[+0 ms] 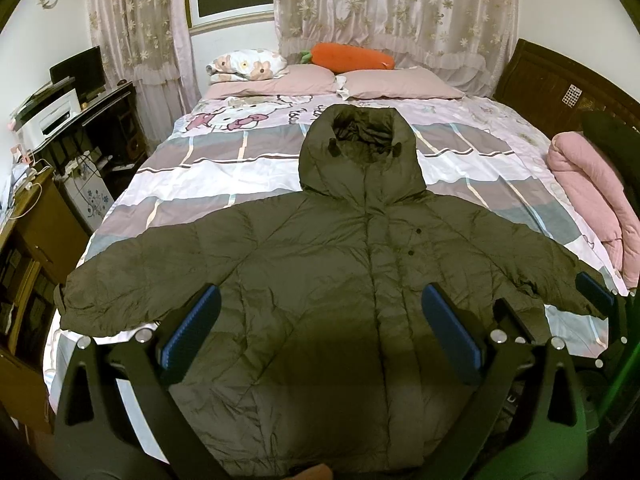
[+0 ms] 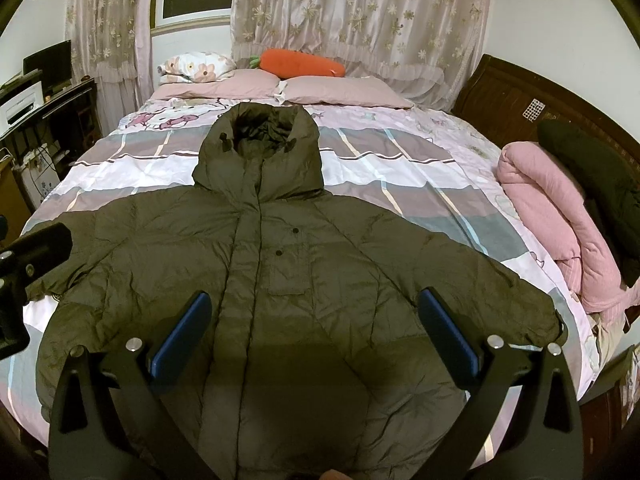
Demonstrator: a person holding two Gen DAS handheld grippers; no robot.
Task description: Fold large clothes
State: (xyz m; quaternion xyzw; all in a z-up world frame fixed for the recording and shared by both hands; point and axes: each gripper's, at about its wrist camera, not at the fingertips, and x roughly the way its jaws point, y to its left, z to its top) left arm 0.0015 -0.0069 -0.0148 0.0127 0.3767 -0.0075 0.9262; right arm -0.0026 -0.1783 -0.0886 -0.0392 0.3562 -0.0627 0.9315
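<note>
Both tongs [image 1: 320, 322] [image 2: 316, 326] gape above flat-spread jacket [image 1: 320, 264].

Both wrist views look from the bed's foot, above the jacket [image 1: 340, 280] hem, forward toward the carrot pillow [image 1: 352, 56] at the head. The left view sits left of the jacket's front placket, the right view further right. Both share jacket [image 2: 280, 280] and carrot pillow [image 2: 300, 65].

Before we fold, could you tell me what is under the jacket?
The jacket lies flat on the patterned bedsheet, which shows all around it. Anything beneath its body is covered.
</note>
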